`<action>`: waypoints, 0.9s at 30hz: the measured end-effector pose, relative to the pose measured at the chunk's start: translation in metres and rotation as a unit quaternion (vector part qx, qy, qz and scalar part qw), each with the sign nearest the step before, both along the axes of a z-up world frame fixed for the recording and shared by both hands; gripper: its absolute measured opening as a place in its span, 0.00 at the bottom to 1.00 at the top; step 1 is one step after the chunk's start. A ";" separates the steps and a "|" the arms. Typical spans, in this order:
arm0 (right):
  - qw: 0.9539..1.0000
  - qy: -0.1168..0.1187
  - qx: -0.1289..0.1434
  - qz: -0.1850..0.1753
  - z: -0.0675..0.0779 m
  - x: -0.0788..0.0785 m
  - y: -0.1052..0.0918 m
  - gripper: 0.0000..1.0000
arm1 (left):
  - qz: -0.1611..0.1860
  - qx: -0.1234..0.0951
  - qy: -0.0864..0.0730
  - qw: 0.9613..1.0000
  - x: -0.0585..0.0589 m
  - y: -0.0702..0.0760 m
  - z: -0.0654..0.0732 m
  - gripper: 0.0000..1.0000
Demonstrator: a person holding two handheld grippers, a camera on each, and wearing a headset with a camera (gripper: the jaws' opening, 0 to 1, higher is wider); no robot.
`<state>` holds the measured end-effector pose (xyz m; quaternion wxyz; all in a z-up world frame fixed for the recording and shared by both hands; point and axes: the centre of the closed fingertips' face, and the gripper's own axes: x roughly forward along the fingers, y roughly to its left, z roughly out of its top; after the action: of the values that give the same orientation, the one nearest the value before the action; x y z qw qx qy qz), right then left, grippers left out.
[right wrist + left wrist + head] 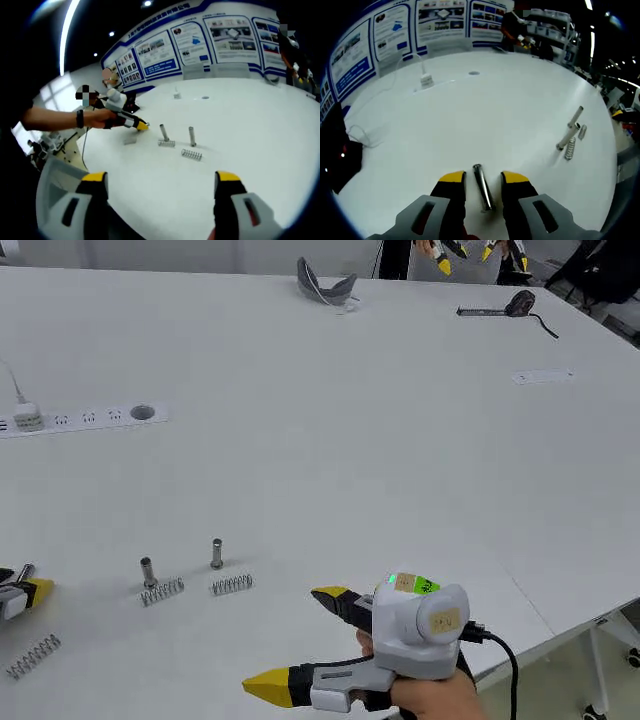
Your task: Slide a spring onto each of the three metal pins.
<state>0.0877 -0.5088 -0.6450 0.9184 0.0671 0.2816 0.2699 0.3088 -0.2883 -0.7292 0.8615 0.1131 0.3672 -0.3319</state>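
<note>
We judge the right spring light, squashy: pinch mid-coil softly. Right gripper gapes; left gripper, unclenched, straddles a pin.

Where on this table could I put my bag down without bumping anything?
The wide middle of the table, between the power strip and the label, is bare. Crowded: the near left edge, with upright pins, loose springs, the left gripper and the right gripper.
</note>
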 end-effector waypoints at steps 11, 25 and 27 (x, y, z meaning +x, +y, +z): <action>1.000 0.007 0.000 0.005 -0.003 -0.002 0.000 0.89 | -0.018 -0.002 -0.016 1.000 0.004 -0.001 0.002 0.09; 1.000 0.007 0.007 -0.008 -0.002 0.001 -0.009 0.89 | -0.087 0.060 -0.044 0.993 -0.003 -0.009 0.002 0.14; 1.000 0.007 0.009 -0.012 -0.001 0.002 -0.010 0.89 | -0.093 0.062 -0.046 0.993 -0.003 -0.011 0.001 0.09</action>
<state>0.0894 -0.5187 -0.6465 0.9189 0.0812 0.2847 0.2607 0.3057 -0.2993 -0.7283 0.8345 0.2151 0.3345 -0.3814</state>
